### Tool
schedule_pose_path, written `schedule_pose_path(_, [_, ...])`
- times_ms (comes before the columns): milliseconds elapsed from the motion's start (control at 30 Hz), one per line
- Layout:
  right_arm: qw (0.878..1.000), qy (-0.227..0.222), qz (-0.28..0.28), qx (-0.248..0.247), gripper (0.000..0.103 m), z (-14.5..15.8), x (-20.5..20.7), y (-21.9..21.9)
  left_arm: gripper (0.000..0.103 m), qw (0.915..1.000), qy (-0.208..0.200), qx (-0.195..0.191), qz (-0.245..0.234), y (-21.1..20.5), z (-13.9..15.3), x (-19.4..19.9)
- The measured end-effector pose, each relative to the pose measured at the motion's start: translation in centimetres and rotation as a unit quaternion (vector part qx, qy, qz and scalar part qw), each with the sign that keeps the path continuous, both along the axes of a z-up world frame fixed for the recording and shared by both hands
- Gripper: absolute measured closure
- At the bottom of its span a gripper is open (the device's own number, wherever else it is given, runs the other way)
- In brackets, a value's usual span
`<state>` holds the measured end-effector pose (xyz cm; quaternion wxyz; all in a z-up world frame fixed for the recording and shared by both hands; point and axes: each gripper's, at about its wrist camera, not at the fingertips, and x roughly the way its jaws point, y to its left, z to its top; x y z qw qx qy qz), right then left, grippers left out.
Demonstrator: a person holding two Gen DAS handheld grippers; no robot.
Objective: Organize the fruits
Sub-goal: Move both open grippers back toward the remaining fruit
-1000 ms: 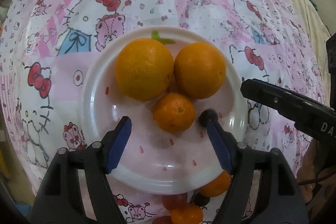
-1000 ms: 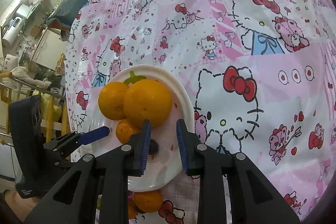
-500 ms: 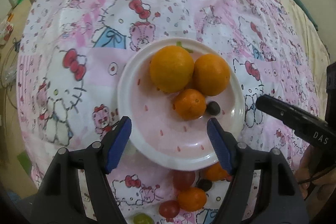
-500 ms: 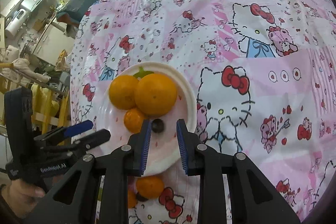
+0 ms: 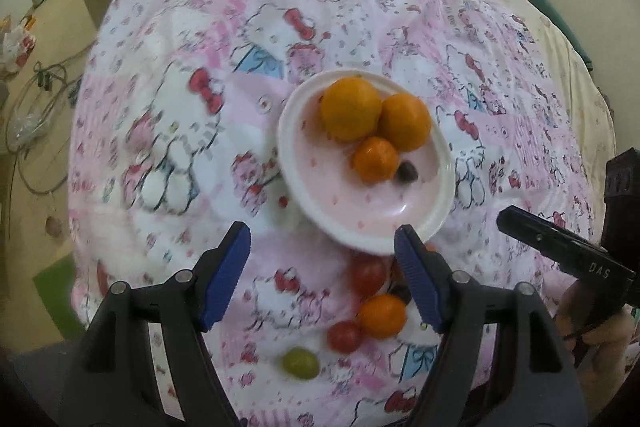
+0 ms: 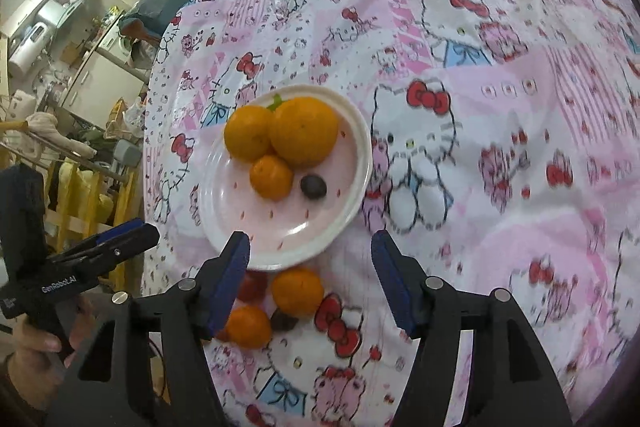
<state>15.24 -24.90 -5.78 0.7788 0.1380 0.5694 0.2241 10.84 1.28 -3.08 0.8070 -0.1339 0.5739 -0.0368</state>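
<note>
A white plate [image 5: 288, 163] on the pink cat-print cloth holds two big oranges [image 5: 351, 109] [image 5: 405, 123], a small mandarin [image 5: 375, 159] and a dark grape [image 5: 407, 172]. In front of the plate lie loose fruits: red tomatoes [image 5: 367, 275], a mandarin [image 5: 381, 315] and a green grape [image 5: 300, 363]. My left gripper [image 5: 321, 233] hangs open above the plate's near rim, holding nothing. My right gripper [image 6: 311, 239] hovers over the plate [image 6: 212, 211] edge above a loose mandarin [image 6: 297, 290]; its jaws are opening with nothing between them.
The round table's edge curves close on the left, with floor cables and furniture beyond. A hand holds the left gripper's handle [image 6: 44, 287] at the lower left of the right wrist view. A second loose mandarin [image 6: 248, 327] and a dark grape [image 6: 283, 321] lie near the front.
Both grippers have drawn back and up from the plate, so the loose fruits in front come into view. The right jaws went from nearly shut to wide apart. The dark grape stays on the plate.
</note>
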Motion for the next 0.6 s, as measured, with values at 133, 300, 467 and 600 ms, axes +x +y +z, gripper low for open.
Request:
schedule_pose_path(133, [1.0,0.014,-0.016,0.011,0.034,-0.4,-1.7,-0.4,0.032,0.9998,0.009,-0.012,0.011,0.5,-0.3,-1.4])
schedule_pose_path(300, [0.999,0.029,-0.023,0.011,0.034,-1.3,-3.1,-0.2,0.032,0.9996,0.019,-0.007,0.019,0.4,-1.1,-2.1])
schedule_pose_path(467, [0.999,0.046,-0.018,0.01,0.034,-2.6,-2.9,0.6,0.032,0.9994,0.019,-0.002,0.03,0.5,-1.5,-2.0])
schedule_pose_path(600, [0.998,0.066,-0.014,0.008,0.034,-3.9,-2.7,1.3,0.032,0.9995,0.014,0.016,0.024,0.1,-1.5,-2.1])
